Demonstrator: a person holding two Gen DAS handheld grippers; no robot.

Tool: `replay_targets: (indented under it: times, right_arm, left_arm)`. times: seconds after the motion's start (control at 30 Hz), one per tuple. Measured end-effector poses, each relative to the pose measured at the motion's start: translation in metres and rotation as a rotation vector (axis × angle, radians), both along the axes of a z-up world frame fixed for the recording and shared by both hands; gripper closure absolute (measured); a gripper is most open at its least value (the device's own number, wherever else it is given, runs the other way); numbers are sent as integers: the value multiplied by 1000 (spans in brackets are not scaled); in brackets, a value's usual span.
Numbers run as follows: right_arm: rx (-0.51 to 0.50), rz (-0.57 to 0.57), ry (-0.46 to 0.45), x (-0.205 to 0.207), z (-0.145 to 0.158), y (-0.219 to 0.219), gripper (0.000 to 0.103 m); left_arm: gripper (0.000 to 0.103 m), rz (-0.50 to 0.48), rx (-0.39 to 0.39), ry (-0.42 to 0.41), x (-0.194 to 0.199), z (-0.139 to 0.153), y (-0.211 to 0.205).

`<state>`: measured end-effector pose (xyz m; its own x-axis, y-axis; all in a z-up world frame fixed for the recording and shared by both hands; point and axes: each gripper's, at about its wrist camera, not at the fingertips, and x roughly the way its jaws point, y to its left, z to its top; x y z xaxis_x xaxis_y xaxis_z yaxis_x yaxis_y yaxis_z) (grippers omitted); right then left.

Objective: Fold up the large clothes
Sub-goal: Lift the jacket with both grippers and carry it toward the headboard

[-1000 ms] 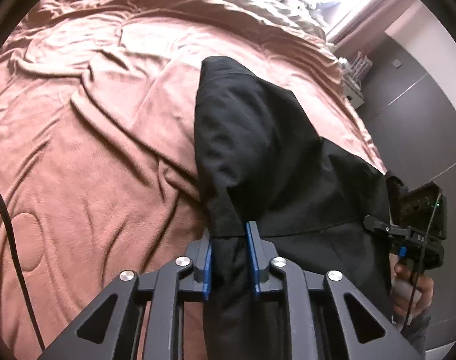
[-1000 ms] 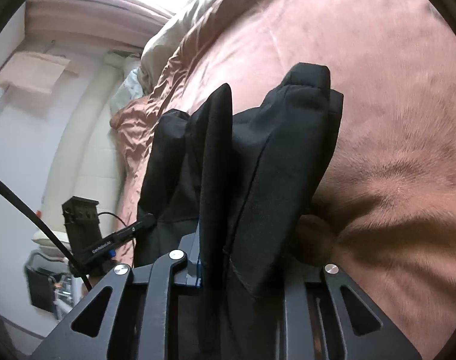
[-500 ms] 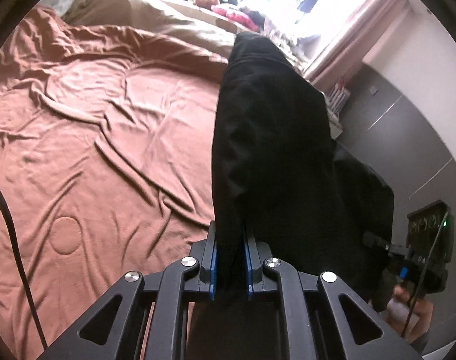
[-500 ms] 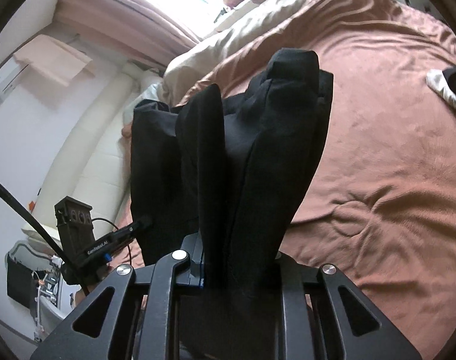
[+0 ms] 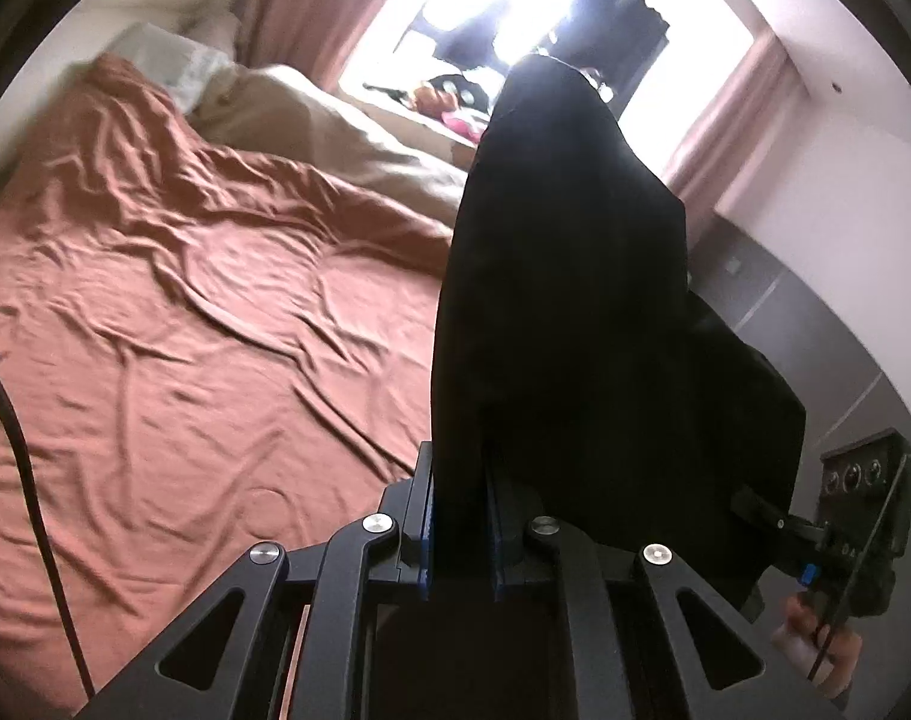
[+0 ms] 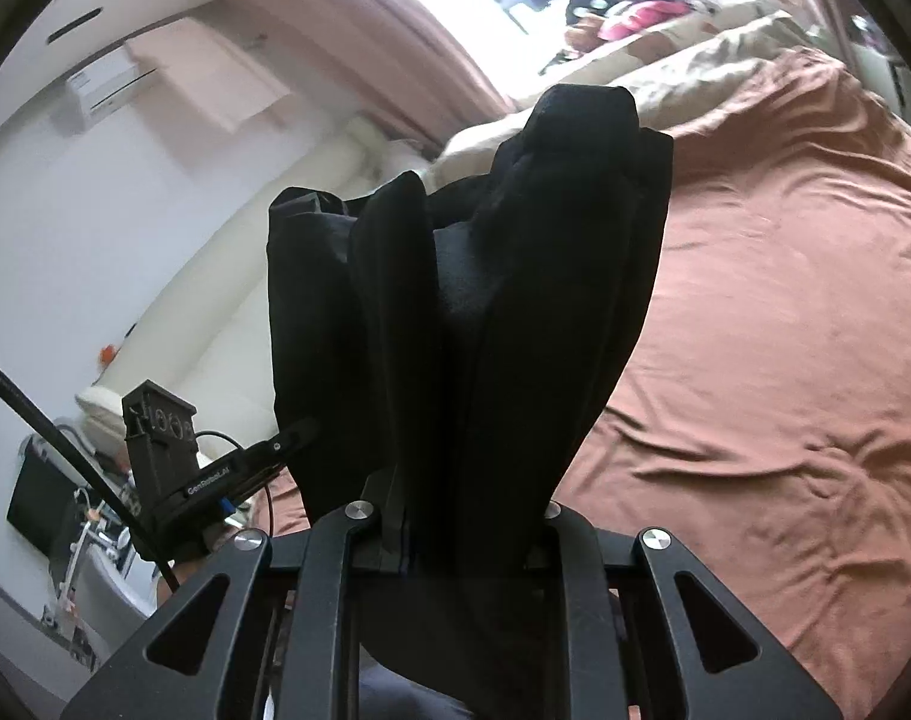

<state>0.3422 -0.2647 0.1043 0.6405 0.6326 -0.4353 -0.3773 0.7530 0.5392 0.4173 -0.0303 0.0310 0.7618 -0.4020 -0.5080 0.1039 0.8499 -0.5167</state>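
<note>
Left wrist view: left hand-held gripper [image 5: 460, 516] pinches a black garment [image 5: 563, 300] hanging above the bed [image 5: 185, 330]; right hand-held gripper [image 6: 455, 534] clamps its other end alongside, equally near.

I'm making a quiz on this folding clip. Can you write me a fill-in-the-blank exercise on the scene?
1. The garment held up in both grippers is ____ in colour.
2. The left gripper is ____ on the garment.
3. The bedspread is ____, not smooth.
4. Bright light comes in through the ____ beyond the bed.

Missing words: black; shut; wrinkled; window
</note>
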Motion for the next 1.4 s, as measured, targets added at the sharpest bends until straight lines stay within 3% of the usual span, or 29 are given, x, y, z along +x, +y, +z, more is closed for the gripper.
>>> replay_targets:
  times: [0.4,0.8,1.13,1.4]
  right_arm:
    - [5,164,-62,-11,9,157,88]
    - [40,328,-31,12,-15,307,88]
    - [68,463,20,31,-48,444,88]
    - [132,559,143,68,-90,515,88]
  left_arm:
    - [89,205,14,-89,-86,51,152]
    - [90,372,59,-100,-141,61,296]
    - [90,512,85,-46,-167,65,417]
    - [90,625,214,61,-174,61,491]
